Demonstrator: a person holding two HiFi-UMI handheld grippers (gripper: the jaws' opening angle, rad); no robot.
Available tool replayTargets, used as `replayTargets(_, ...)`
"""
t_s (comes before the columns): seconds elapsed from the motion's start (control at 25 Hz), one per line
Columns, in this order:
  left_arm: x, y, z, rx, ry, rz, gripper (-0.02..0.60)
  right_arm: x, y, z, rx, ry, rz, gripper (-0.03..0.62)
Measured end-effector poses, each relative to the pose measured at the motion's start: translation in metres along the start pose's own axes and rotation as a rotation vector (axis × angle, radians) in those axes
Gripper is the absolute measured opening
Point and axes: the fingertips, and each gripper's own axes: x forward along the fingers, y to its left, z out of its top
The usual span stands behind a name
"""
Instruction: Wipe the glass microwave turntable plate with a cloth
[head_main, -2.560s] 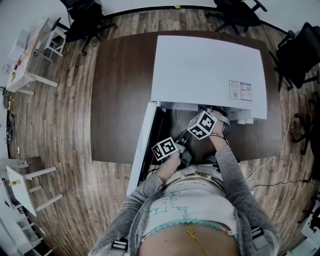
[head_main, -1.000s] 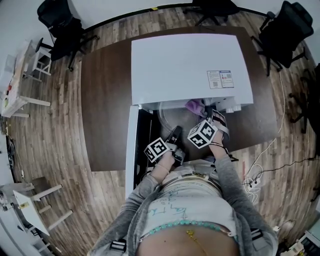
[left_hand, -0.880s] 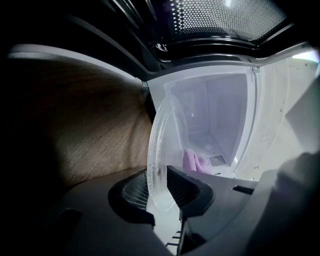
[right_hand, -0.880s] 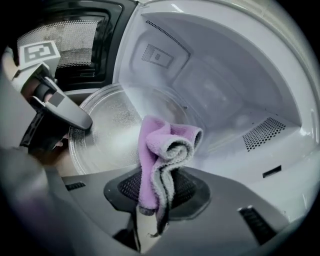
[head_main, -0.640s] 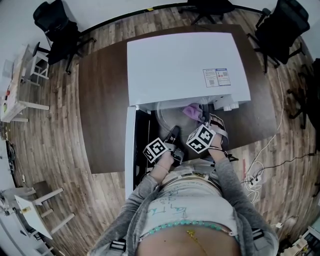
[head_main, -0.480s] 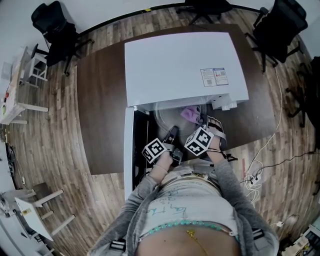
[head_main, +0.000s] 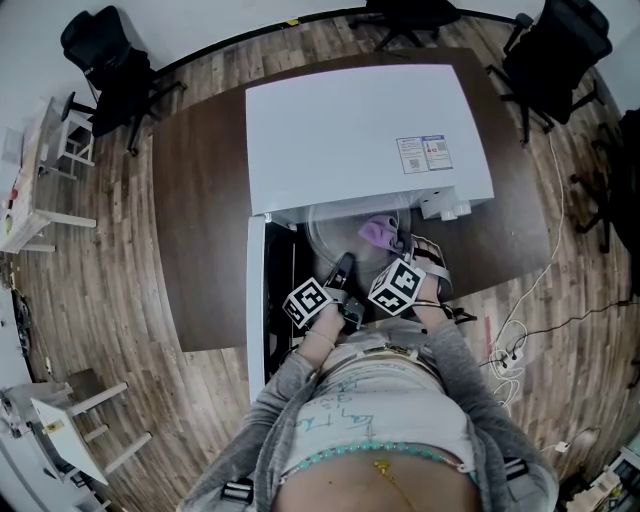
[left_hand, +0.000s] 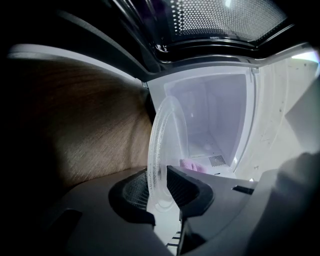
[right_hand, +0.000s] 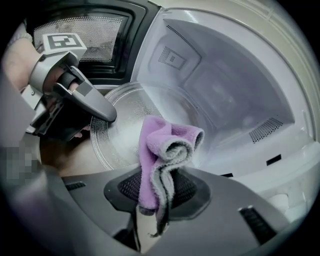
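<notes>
The clear glass turntable plate (head_main: 332, 226) sticks partly out of the open microwave's mouth. My left gripper (head_main: 343, 268) is shut on its near rim; in the left gripper view the plate (left_hand: 167, 145) stands edge-on between the two pads. My right gripper (head_main: 400, 246) is shut on a folded purple cloth (head_main: 377, 231). In the right gripper view the cloth (right_hand: 165, 150) bulges out past the jaws and lies against the plate (right_hand: 131, 122) on its right part. A finger of the left gripper (right_hand: 92, 102) shows on the plate's left rim.
The white microwave (head_main: 360, 130) sits on a dark brown table (head_main: 205, 220), its door (head_main: 256, 290) swung open to the left. Its white cavity (right_hand: 225, 85) lies behind the plate. Office chairs and a small white table stand around on the wooden floor.
My right gripper has drawn the purple cloth a little nearer and leftward across the plate. The left gripper keeps its hold on the rim without moving.
</notes>
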Motion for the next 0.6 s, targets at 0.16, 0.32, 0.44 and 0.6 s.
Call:
replayTargets(0.16, -0.0001, 0.0003, -0.0006, 0.0, -0.002, 0.0, 0.084, 0.0001, 0.0019, -0.0007, 0.01, -0.02, 0.012, 0.115)
replayTargets(0.32, -0.0012, -0.0004, -0.0006, -0.001, -0.01, -0.005, 0.084, -0.0035, -0.0019, 0.0033, 0.01, -0.046, 0.011, 0.115)
replayTargets(0.44, -0.0023, -0.002, -0.0007, -0.005, -0.011, -0.021, 0.081, -0.0042, -0.0023, 0.0016, 0.017, -0.054, 0.009, 0.115)
replayTargets(0.6, -0.0028, -0.0059, 0.0001, -0.008, -0.012, -0.043, 0.075, -0.0078, -0.004, 0.0036, 0.022, -0.077, 0.01, 0.115)
